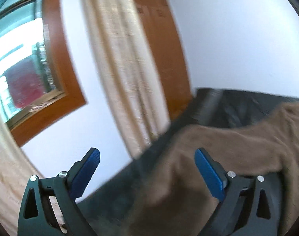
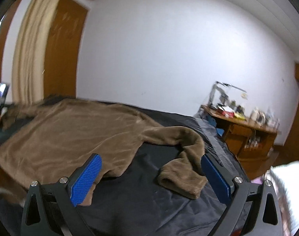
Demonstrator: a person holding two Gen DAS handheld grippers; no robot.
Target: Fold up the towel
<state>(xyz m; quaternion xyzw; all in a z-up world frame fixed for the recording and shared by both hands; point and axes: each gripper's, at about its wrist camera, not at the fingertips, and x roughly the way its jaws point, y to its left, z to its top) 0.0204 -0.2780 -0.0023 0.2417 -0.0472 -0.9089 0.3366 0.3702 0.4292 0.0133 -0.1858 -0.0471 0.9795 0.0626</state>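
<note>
A brown fleecy towel (image 2: 70,135) lies spread over a dark grey cover (image 2: 149,206) on a raised surface. Its near right corner (image 2: 180,179) is crumpled and curled back on itself. My right gripper (image 2: 151,163) stands open just above the cover, with that curled corner between its blue pads but not pinched. In the blurred left wrist view the towel (image 1: 218,153) fills the lower right. My left gripper (image 1: 147,153) is open wide over the towel's left edge, holding nothing. The other hand-held gripper (image 2: 0,96) shows at the far left edge of the right wrist view.
A cream curtain (image 1: 121,59) and a wooden door (image 2: 62,55) stand against the white wall behind the surface. A window with a wooden frame (image 1: 56,59) is at left. A wooden desk (image 2: 247,135) crowded with small items stands at the right.
</note>
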